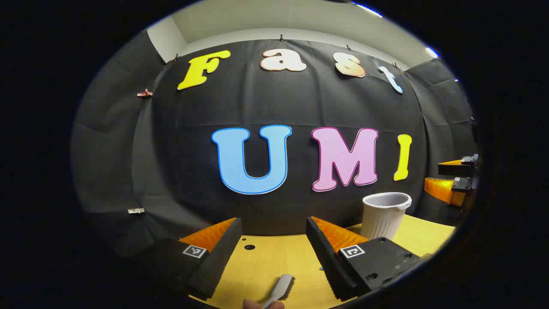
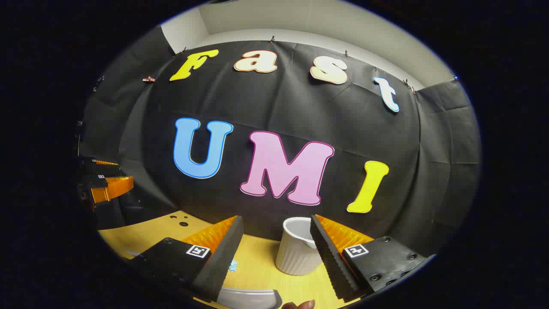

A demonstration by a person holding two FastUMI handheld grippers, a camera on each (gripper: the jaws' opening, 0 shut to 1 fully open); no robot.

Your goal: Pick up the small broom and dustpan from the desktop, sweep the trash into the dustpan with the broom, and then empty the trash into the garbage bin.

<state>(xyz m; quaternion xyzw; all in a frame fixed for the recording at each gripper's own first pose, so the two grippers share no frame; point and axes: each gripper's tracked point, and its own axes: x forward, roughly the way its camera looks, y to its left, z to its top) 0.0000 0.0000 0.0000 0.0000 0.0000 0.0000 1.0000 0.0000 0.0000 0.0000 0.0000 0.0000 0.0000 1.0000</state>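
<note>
A: Start on the left. What is the left tool (image 1: 273, 240) doing?

B: In the left gripper view its two fingers stand spread wide, with nothing between them but the bare yellow wood-grain surface (image 1: 266, 262). Low down, between and beneath the fingers, lies the small grey broom (image 1: 281, 286), its head resting on the surface, with a fingertip (image 1: 257, 304) showing at the very bottom edge beside its handle. It looks ungrasped by the tool.

A: And farther to the right?

B: Past the right finger stands the white ribbed plastic garbage bin (image 1: 384, 214), upright and open-mouthed, toward the back of the surface near the black cloth wall (image 1: 171, 171). At the far right edge the right tool (image 1: 454, 180) hangs in the air, well apart from everything.

A: What does the right gripper view add?

B: Going the same way: the left tool sits far off at the left edge. Then the right tool's own fingers are likewise held wide apart and empty. Beside the left finger a few small pale blue scraps of trash (image 2: 233, 265) lie on the surface. Beneath the fingers is the curved grey plastic dustpan (image 2: 248, 298), flat on the surface, cut off by the bottom edge. The bin shows just behind the right finger.

A: So how far along is it?

B: At the very beginning, I judge. Neither broom nor dustpan is picked up, the scraps are unswept, and I cannot see into the bin. Grasping, sweeping and emptying all remain.
</note>
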